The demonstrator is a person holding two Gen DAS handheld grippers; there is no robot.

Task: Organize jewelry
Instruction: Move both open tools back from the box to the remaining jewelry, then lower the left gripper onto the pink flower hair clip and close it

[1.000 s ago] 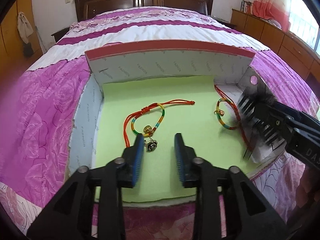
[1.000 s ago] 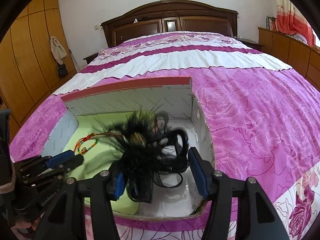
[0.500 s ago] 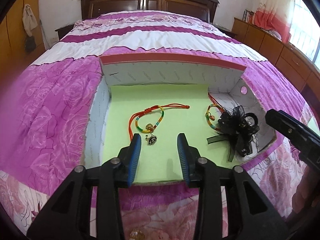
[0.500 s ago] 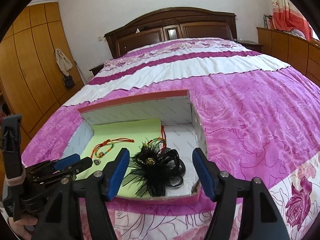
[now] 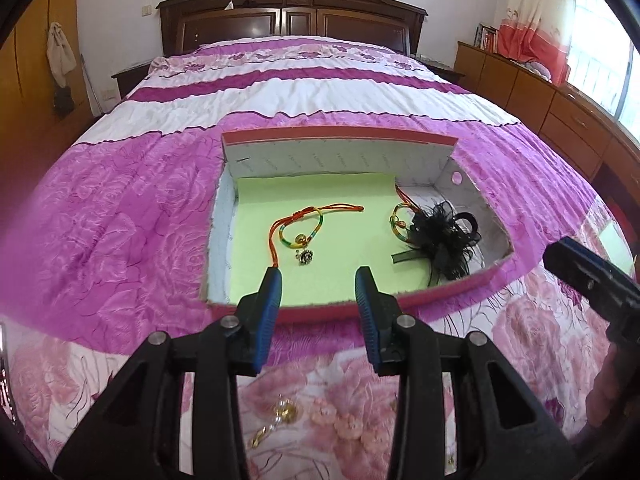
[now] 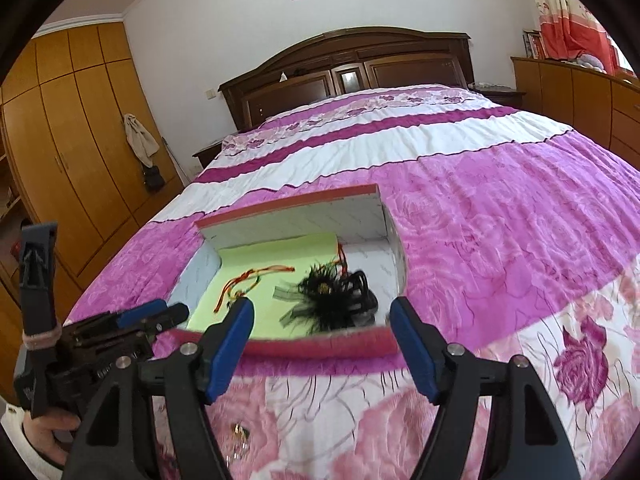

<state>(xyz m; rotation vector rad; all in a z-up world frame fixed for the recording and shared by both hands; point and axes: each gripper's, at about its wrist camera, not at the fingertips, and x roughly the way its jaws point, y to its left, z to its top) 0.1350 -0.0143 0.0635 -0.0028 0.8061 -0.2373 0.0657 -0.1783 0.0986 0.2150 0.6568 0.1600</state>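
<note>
Nearest, gold earrings (image 5: 280,420) lie on the bedspread (image 5: 120,220). Both the left gripper (image 5: 318,292) and right gripper (image 6: 322,320) hang spread apart, empty, before the box (image 5: 340,310). Inside, a silver ring (image 5: 306,257), cord bracelets (image 5: 298,228), and, rightward, a black feather hairpiece (image 5: 444,240).

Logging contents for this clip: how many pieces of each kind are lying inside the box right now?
Cord bracelets: 2, one on the green liner, one partly under the hair piece
Small flower charm: 1
Black feathered hair piece: 1
Total in the box: 4
</note>
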